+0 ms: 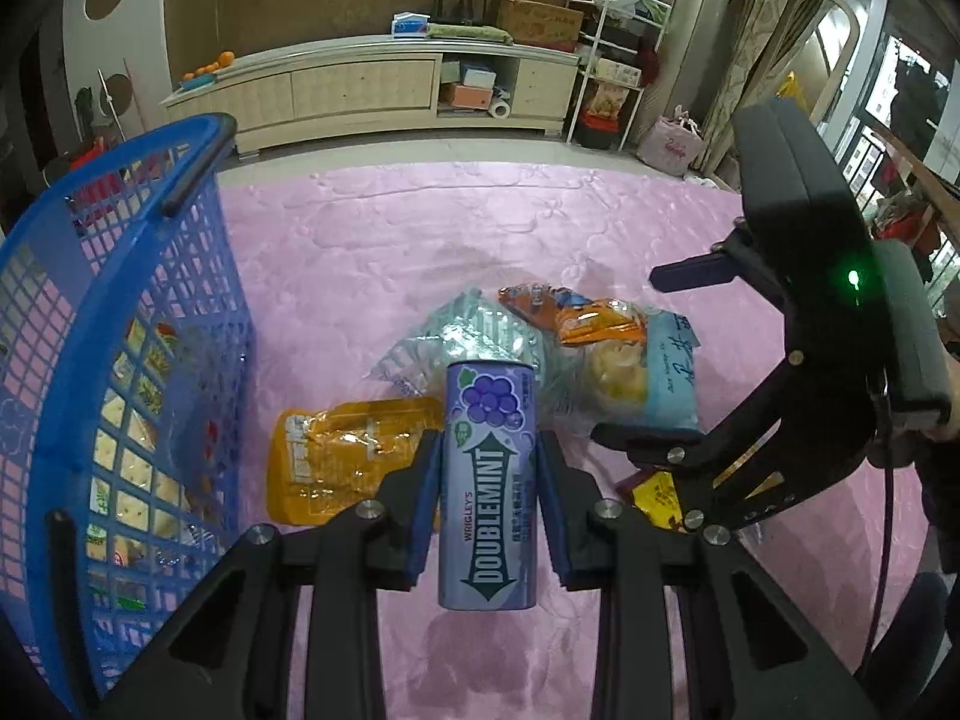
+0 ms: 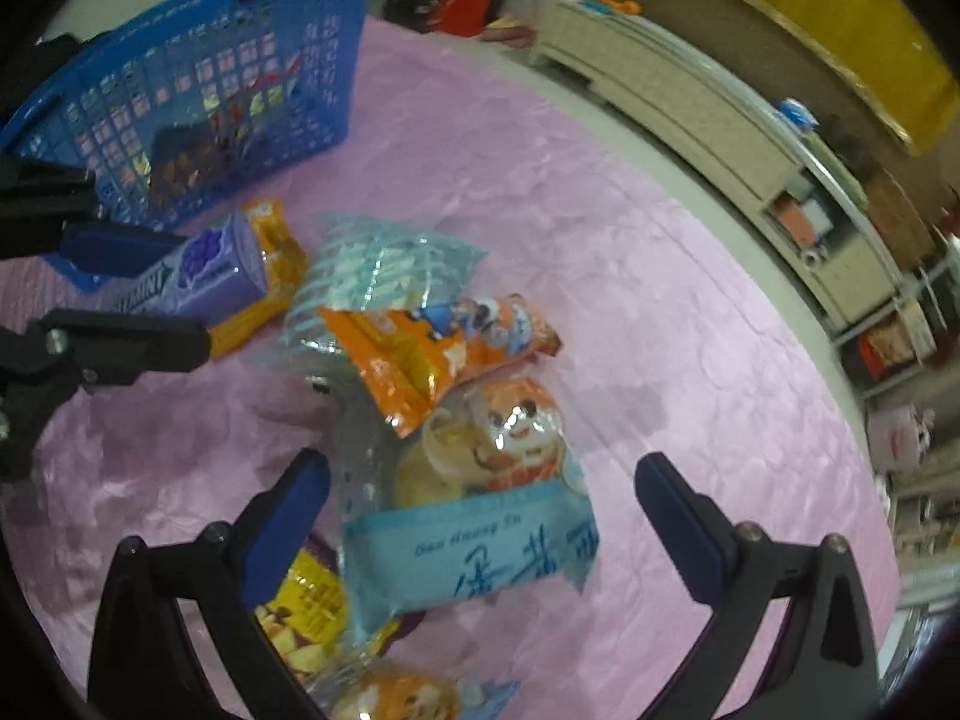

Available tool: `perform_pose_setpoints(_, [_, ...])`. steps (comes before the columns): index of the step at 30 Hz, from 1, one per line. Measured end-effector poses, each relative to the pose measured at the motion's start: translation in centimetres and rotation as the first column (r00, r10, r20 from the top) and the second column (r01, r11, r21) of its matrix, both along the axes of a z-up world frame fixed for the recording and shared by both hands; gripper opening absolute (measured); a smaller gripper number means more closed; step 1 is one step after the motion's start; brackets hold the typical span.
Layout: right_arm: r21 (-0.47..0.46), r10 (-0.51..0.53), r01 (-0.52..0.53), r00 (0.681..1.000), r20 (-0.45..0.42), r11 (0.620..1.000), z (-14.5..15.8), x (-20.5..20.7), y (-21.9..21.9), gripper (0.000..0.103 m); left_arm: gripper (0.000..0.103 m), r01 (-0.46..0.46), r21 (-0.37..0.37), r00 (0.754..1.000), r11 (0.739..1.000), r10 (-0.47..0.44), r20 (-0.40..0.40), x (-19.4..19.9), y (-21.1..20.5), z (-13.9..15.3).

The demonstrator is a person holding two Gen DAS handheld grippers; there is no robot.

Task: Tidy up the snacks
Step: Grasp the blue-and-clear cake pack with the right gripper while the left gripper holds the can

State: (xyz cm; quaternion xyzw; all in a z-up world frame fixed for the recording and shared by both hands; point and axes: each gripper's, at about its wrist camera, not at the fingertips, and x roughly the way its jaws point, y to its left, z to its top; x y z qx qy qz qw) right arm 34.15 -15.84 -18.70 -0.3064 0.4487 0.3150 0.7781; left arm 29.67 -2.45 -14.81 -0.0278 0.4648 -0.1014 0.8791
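My left gripper (image 1: 487, 443) is shut on a purple Doublemint gum pack (image 1: 487, 498), held lengthwise between its blue pads above the pink cloth. The right wrist view shows the same pack (image 2: 204, 276) and left gripper (image 2: 147, 294) beside the blue mesh basket (image 2: 210, 60). My right gripper (image 2: 483, 468) is open wide, its fingers straddling a light-blue pastry packet (image 2: 480, 552) without touching it. In the left wrist view the right gripper (image 1: 660, 354) hovers over the snack pile at the right. The basket (image 1: 120, 300) at the left holds several snacks.
Loose on the pink cloth (image 1: 390, 228) lie an orange packet (image 2: 432, 354), a teal-striped clear packet (image 2: 372, 264), a yellow-orange pouch (image 1: 336, 456) and a yellow packet (image 2: 306, 606). A low beige cabinet (image 1: 372, 90) stands beyond the cloth's far edge.
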Motion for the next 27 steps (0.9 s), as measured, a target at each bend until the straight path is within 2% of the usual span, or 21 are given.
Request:
perform_pose_setpoints(1, [0.019,0.001,-0.001,1.0,-0.021,1.0,-0.1,0.3,-0.1,0.091,0.029,0.0,0.001,1.0,1.0,0.0,-0.001,0.1,0.0,-0.1])
perform_pose_setpoints(2, [0.037,-0.005,0.007,0.998,-0.057,0.999,-0.1,0.6,-0.3,0.078,0.029,0.001,0.0,1.0,1.0,-0.001,-0.002,0.1,0.0,-0.1])
perform_pose_setpoints(5, [0.005,-0.01,0.01,1.0,-0.018,1.0,0.3,-0.1,-0.2,0.073,0.029,0.009,0.002,1.0,1.0,-0.009,-0.002,0.1,-0.2,-0.1])
perform_pose_setpoints(10, [0.019,-0.056,0.055,0.998,0.012,0.998,1.4,-2.1,-0.8,0.072,0.029,0.018,-0.001,1.0,1.0,-0.018,0.007,-0.6,-0.3,0.4])
perform_pose_setpoints(16, [0.096,-0.139,0.136,0.99,0.029,0.986,4.8,-4.7,-2.1,0.072,0.029,0.043,-0.005,0.998,0.999,-0.043,0.039,-2.2,-1.1,2.4])
perform_pose_setpoints(27, [0.201,-0.229,0.209,0.97,0.079,0.957,11.2,-10.4,-1.0,0.072,0.029,0.079,-0.039,0.988,0.996,-0.073,0.135,-6.4,0.3,8.2])
